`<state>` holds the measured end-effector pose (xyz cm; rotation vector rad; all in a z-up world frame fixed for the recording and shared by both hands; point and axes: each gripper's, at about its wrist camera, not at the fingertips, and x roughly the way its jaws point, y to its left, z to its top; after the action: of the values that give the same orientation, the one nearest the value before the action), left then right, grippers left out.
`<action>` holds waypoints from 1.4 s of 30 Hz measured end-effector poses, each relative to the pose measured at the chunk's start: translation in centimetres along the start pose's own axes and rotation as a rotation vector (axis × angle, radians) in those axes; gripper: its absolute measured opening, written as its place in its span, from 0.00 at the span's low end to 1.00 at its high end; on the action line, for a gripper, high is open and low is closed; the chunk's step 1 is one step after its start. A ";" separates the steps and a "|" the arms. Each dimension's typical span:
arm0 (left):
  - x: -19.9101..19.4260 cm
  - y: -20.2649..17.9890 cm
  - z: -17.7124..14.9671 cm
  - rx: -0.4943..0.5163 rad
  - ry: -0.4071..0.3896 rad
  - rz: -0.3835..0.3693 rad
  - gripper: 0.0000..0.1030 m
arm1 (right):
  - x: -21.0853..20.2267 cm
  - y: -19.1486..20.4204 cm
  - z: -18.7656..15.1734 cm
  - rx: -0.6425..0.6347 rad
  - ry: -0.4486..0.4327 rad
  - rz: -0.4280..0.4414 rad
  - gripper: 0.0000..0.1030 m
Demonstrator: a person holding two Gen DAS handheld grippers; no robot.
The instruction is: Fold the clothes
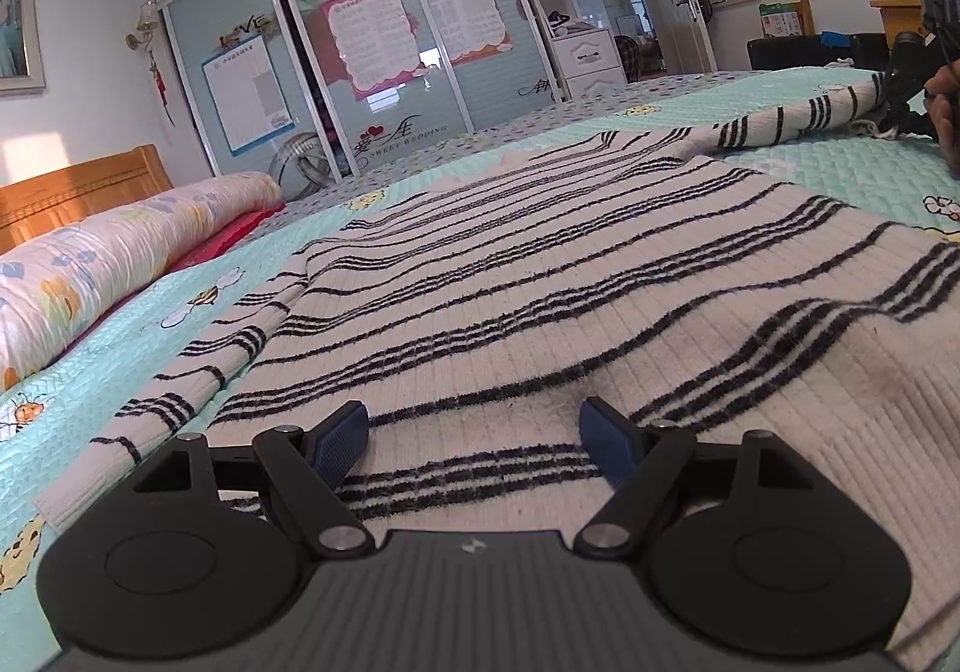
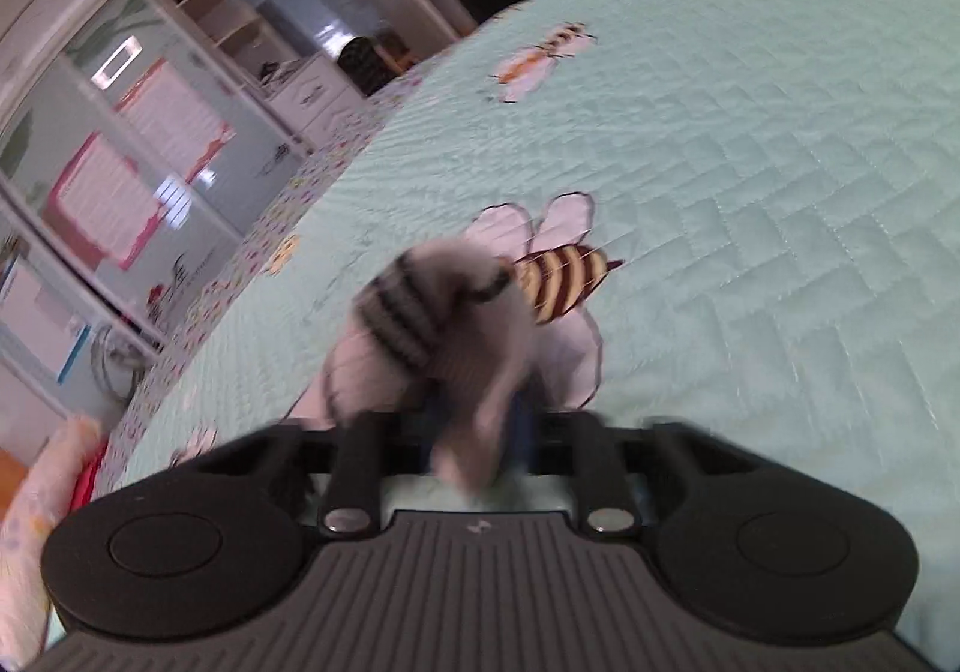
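Left wrist view, nearest first: the left gripper (image 1: pixel 474 447) sits low in the frame with its jaws spread wide, blue pads (image 1: pixel 342 447) apart and nothing pinched between them. Directly under and ahead of it lies the striped sweater (image 1: pixel 540 276), white knit with dark bands, spread flat on the bed cover (image 1: pixel 840 180) and filling the centre and right of the frame. One sleeve runs along the lower left; the other stretches to the upper right.

At that upper right edge the right gripper (image 1: pixel 912 72) and a person's hand (image 1: pixel 945 102) meet the sleeve end.

Right wrist view, blurred: the right gripper (image 2: pixel 480 432) has its jaws drawn together on a bunched sleeve (image 2: pixel 432 324), which stands up from the pinch at frame centre. Beyond it the bed cover (image 2: pixel 750 144) shows a bee pattern (image 2: pixel 564 282).

Farther off, left wrist view: a rolled quilt (image 1: pixel 108 264) at left, a wooden headboard (image 1: pixel 78 192), and a wardrobe (image 1: pixel 360 42) with sliding doors and posters across the upper frame
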<state>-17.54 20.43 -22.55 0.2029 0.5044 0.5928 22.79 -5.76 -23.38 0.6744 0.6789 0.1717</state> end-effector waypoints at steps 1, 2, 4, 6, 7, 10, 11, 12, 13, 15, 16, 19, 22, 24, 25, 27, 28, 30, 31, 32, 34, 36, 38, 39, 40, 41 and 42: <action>0.0 0.1 0.0 -0.004 0.000 -0.003 0.78 | -0.5 0.1 0.3 -0.024 -0.019 -0.023 0.02; 0.0 0.1 -0.1 -0.008 -0.001 -0.005 0.78 | -1.2 0.3 0.7 -0.062 -0.047 -0.054 0.02; 0.0 0.1 -0.2 -0.011 -0.006 -0.005 0.78 | -2.3 2.0 1.8 -0.257 -0.146 -0.168 0.02; 0.0 0.1 -0.2 -0.011 -0.012 -0.004 0.78 | -4.1 3.5 3.6 -0.451 -0.250 -0.267 0.03; 0.0 0.1 -0.2 -0.011 -0.012 -0.004 0.78 | -4.8 3.9 4.7 -0.513 -0.273 -0.304 0.06; 0.0 0.1 -0.2 -0.013 -0.013 -0.005 0.78 | -6.3 4.3 8.1 -0.627 -0.320 -0.414 0.30; 0.0 0.1 -0.2 -0.013 -0.013 -0.004 0.78 | -6.8 3.7 8.8 -0.605 -0.331 -0.432 0.31; 0.0 0.0 -0.2 -0.012 -0.014 -0.003 0.78 | -7.4 3.1 9.5 -0.575 -0.336 -0.438 0.31; -0.1 0.0 -0.2 -0.012 -0.015 -0.003 0.78 | -7.7 2.2 9.9 -0.511 -0.298 -0.392 0.31; -0.1 0.0 -0.2 -0.011 -0.016 -0.002 0.78 | -8.2 -0.1 10.0 -0.347 -0.183 -0.235 0.31; -0.1 0.0 -0.3 -0.011 -0.017 -0.002 0.78 | -7.9 -1.2 9.3 -0.272 -0.119 -0.155 0.32; -0.1 0.0 -0.3 -0.009 -0.019 -0.001 0.78 | -6.2 -3.9 6.4 -0.093 0.026 -0.023 0.32; -0.1 -0.1 -0.3 -0.006 -0.023 0.001 0.78 | -4.7 -6.8 4.1 0.128 0.049 0.069 0.37; -0.2 -0.1 -0.4 -0.005 -0.023 0.002 0.78 | -3.9 -7.9 3.8 0.262 0.003 0.122 0.39; -0.1 -0.1 -0.4 -0.005 -0.023 0.002 0.78 | -3.3 -8.2 4.0 0.309 -0.012 0.137 0.42; -0.1 -0.1 -0.4 -0.004 -0.023 0.003 0.78 | -1.6 -7.7 4.6 0.362 -0.018 0.158 0.51; -0.1 -0.1 -0.4 -0.004 -0.023 0.003 0.78 | -0.6 -7.1 5.0 0.354 -0.012 0.154 0.55; -0.1 -0.1 -0.4 -0.003 -0.023 0.004 0.78 | 1.1 -5.7 5.7 0.319 0.005 0.135 0.52; -0.1 -0.1 -0.4 -0.003 -0.022 0.004 0.78 | 1.6 -5.1 6.1 0.272 0.024 0.108 0.38; -0.1 -0.1 -0.4 -0.003 -0.022 0.004 0.78 | 1.9 -4.5 6.4 0.215 0.046 0.074 0.18; -0.1 0.0 -0.5 -0.005 -0.024 0.004 0.78 | 1.8 -3.6 7.1 0.130 0.049 0.022 0.06; -0.1 0.0 -0.5 -0.007 -0.026 0.003 0.78 | -0.9 -4.2 8.5 0.100 -0.086 -0.005 0.06; -0.2 0.1 -0.5 -0.008 -0.027 0.002 0.78 | -3.4 -5.5 10.1 0.090 -0.203 -0.017 0.07; -0.2 0.1 -0.5 -0.009 -0.028 0.001 0.78 | -3.7 -6.0 10.6 0.083 -0.203 -0.021 0.06; -0.2 0.1 -0.5 -0.010 -0.028 0.001 0.78 | -3.5 -6.5 11.1 0.076 -0.183 -0.024 0.07; -0.1 0.1 -0.5 -0.010 -0.028 0.000 0.78 | -3.3 -6.9 11.6 0.068 -0.162 -0.026 0.08; -0.1 0.2 -0.5 -0.011 -0.028 -0.001 0.78 | -3.0 -7.3 11.5 0.054 -0.122 -0.033 0.10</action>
<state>-17.98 20.50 -22.89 0.2005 0.4739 0.5912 27.24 -18.53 -19.74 0.7190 0.5789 0.0818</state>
